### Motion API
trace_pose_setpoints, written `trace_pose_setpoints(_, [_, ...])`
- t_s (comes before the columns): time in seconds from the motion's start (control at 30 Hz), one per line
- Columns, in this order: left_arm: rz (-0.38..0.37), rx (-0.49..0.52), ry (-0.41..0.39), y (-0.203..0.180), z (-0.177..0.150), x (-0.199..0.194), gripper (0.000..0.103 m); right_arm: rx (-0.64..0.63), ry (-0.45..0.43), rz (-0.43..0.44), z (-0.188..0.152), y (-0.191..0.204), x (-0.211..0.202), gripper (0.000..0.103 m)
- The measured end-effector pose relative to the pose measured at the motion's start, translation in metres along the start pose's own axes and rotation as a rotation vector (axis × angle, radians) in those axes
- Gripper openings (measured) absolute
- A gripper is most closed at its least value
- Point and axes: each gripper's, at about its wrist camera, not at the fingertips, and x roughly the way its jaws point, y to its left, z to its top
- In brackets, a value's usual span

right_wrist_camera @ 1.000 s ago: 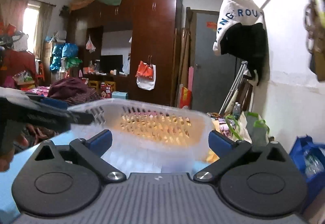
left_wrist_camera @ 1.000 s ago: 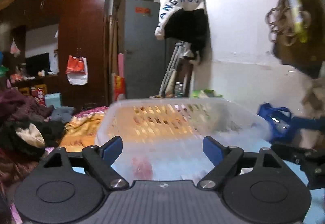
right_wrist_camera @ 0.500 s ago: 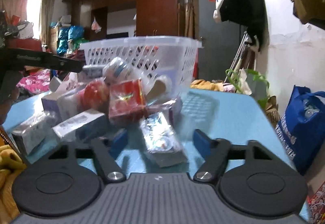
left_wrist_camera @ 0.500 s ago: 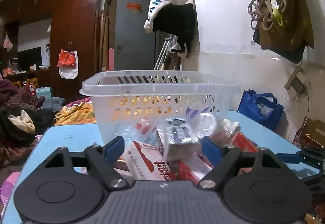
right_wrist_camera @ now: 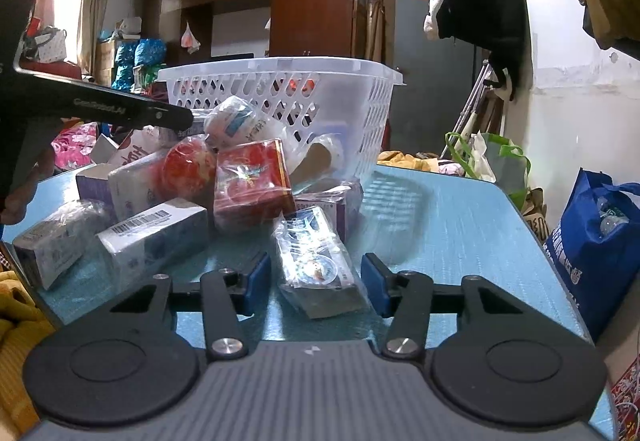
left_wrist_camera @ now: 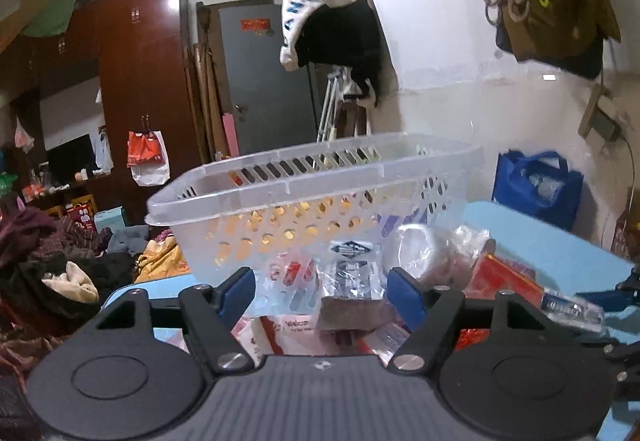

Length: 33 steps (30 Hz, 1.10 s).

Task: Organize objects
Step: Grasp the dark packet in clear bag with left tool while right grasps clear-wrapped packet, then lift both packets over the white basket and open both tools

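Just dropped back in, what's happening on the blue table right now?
A pile of wrapped packets and boxes sits on the blue table in front of a white slotted basket. The right gripper is open around a plastic-wrapped packet at the pile's near edge, not closed on it. The left gripper is open too, facing a dark wrapped packet before the basket.

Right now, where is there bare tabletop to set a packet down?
Free: blue table right of the white basket, out to its right edge. Crowded: the packet pile fills the left half in front of the basket, reaching the open right gripper.
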Motion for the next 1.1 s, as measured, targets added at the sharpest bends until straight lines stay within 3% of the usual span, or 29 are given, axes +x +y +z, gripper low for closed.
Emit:
trace_pose_setpoints(0.13, [-0.013, 0.043, 0.029, -0.008, -0.002, 0.007, 0.072, 0.003, -0.001, 0.004, 0.000, -0.001, 0.000, 0.051])
trace_pose_setpoints(0.23, [-0.011, 0.049, 0.034, -0.010, -0.005, 0.008, 0.045, 0.006, -0.003, 0.006, 0.000, -0.001, -0.001, 0.050])
trace_pose_setpoints(0.73, [0.009, -0.090, -0.133, 0.025, -0.028, -0.045, 0.045, 0.050, -0.073, 0.021, 0.003, -0.001, -0.015, 0.046])
trace_pose_setpoints(1.1, [0.038, -0.164, -0.184, 0.051, -0.031, -0.060, 0.045, 0.101, -0.149, -0.007, 0.016, -0.009, -0.026, 0.045])
